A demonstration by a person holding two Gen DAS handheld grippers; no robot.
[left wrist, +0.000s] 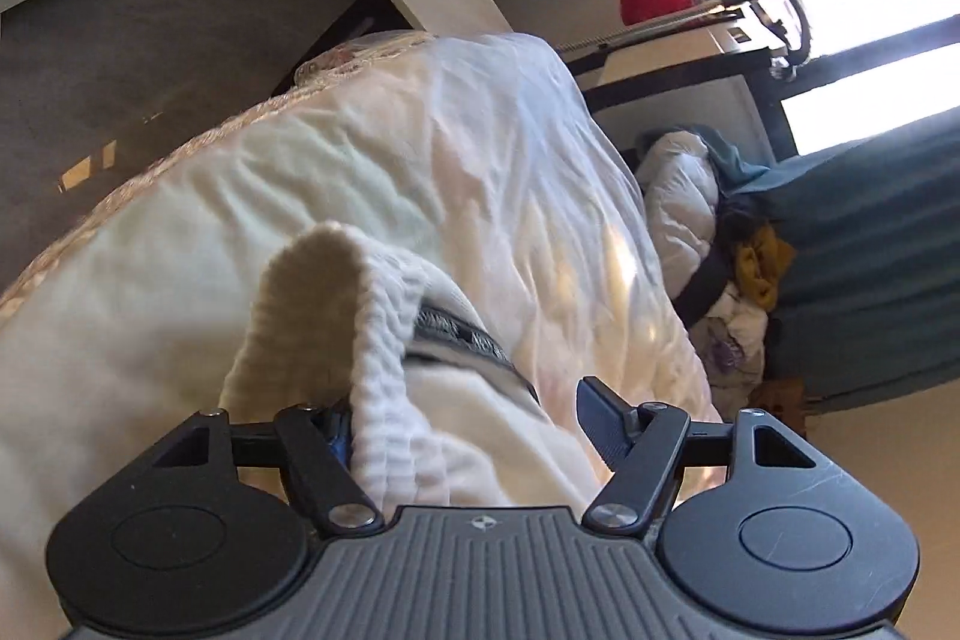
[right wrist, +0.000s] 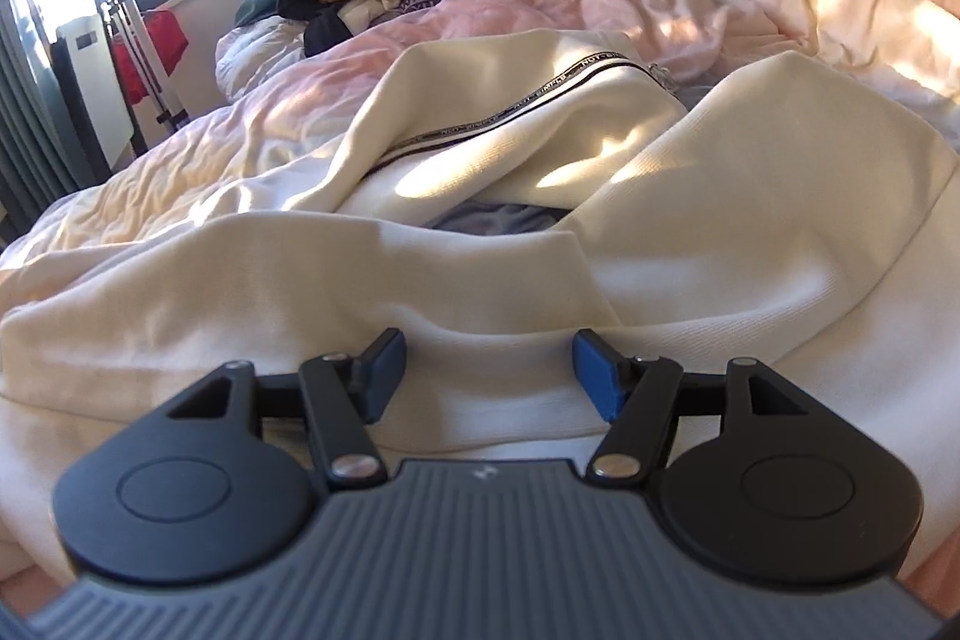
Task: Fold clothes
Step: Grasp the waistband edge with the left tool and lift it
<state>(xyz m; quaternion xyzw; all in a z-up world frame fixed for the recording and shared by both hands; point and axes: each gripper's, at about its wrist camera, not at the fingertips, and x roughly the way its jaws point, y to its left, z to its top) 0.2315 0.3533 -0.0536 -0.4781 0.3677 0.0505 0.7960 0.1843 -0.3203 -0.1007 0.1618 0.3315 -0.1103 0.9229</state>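
lying crumpled on the bed (right wrist: 198,142), the white zip jacket (right wrist: 492,244) is still unfolded; the left hand-held gripper (left wrist: 468,424) is half open around its ribbed cuff (left wrist: 378,352), and the right hand-held gripper (right wrist: 489,370) is hanging open above it.

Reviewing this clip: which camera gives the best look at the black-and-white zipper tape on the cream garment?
The right wrist view: the zipper tape runs long and unobstructed across the spread cream garment. The left wrist view shows only a short blurred stretch, partly hidden behind the ribbed cuff.
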